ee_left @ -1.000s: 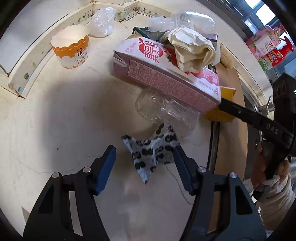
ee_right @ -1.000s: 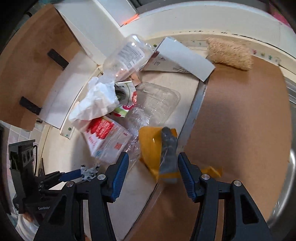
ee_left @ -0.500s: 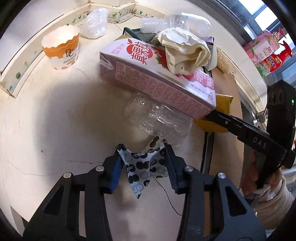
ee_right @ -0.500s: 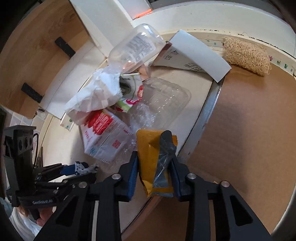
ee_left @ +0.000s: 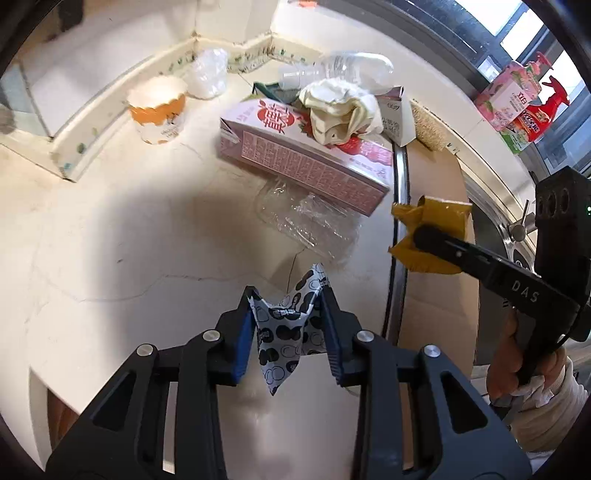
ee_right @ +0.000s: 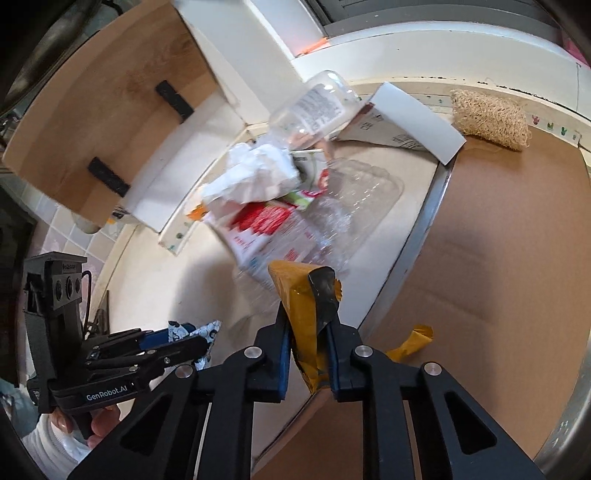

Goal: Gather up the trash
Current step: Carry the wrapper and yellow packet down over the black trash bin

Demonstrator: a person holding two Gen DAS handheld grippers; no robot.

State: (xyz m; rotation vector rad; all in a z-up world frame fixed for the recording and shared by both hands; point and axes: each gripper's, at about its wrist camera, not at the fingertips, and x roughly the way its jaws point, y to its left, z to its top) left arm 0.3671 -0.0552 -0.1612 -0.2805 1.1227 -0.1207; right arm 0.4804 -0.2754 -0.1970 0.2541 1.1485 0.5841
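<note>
Your left gripper (ee_left: pixel 288 325) was closing on the spotted wrapper (ee_left: pixel 284 332) above the cream counter (ee_left: pixel 110 240), pink carton (ee_left: pixel 306 162) and clear tray (ee_left: pixel 306 221) beyond, your right gripper (ee_right: pixel 308 350) sat clamped on the yellow wrapper (ee_right: pixel 303 295) by the cardboard-covered sink (ee_right: pixel 498 258).

- daylight from the window (ee_left: pixel 517 33) reaches my left view; a broad shadow covers the counter (ee_left: pixel 110 229).
- milk carton (ee_right: pixel 273 232) looks motion-blurred; fisheye edges darken.
</note>
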